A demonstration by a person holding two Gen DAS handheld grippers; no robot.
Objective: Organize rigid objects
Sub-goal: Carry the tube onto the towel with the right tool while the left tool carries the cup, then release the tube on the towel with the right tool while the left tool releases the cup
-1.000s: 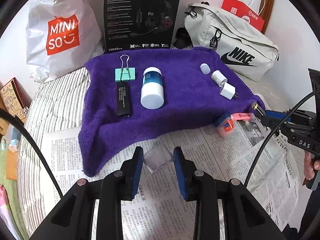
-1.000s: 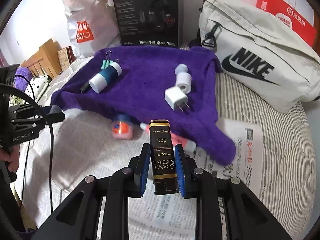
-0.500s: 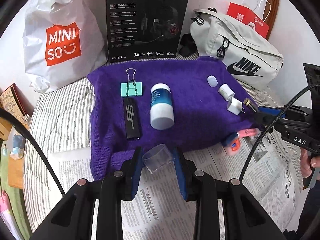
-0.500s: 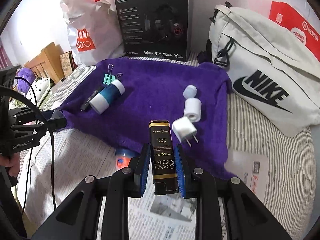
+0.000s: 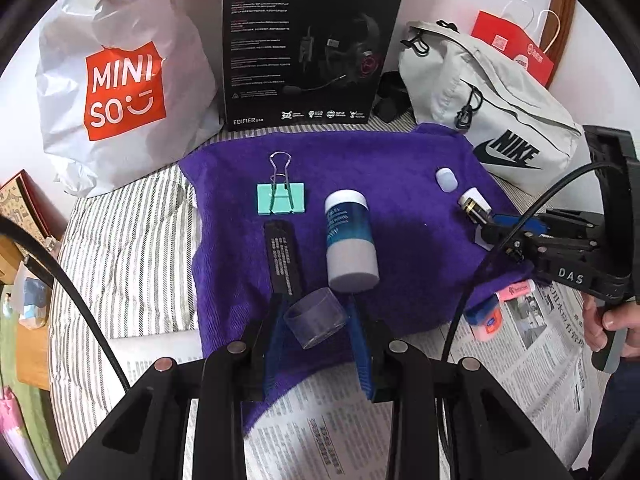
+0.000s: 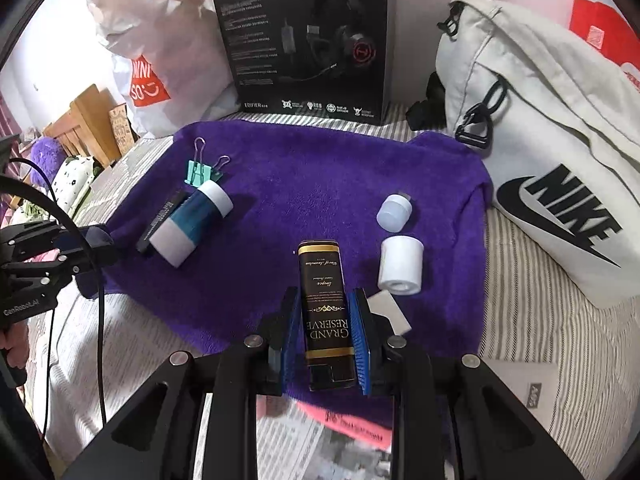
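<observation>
My left gripper (image 5: 314, 322) is shut on a clear plastic cap (image 5: 315, 323), held over the near edge of the purple towel (image 5: 400, 168). My right gripper (image 6: 326, 334) is shut on a black "Grand Reserve" box (image 6: 326, 304), held over the towel's right part. On the towel lie a teal binder clip (image 5: 281, 198), a black bar (image 5: 283, 258), a blue-and-white bottle (image 5: 350, 246), a small white cap (image 6: 394, 211), a white roll (image 6: 401, 265) and a white charger (image 6: 390, 312), partly hidden by my right finger.
A Miniso bag (image 5: 120, 92), a black headset box (image 5: 308, 44) and a grey Nike bag (image 5: 492, 120) stand behind the towel. A pink tube (image 5: 515, 290) and an orange-blue item (image 5: 486, 318) lie on newspaper (image 5: 340, 432) at the towel's right edge.
Both grippers moved forward over the towel with their loads. The right gripper now hangs above the charger, beside the white roll.
</observation>
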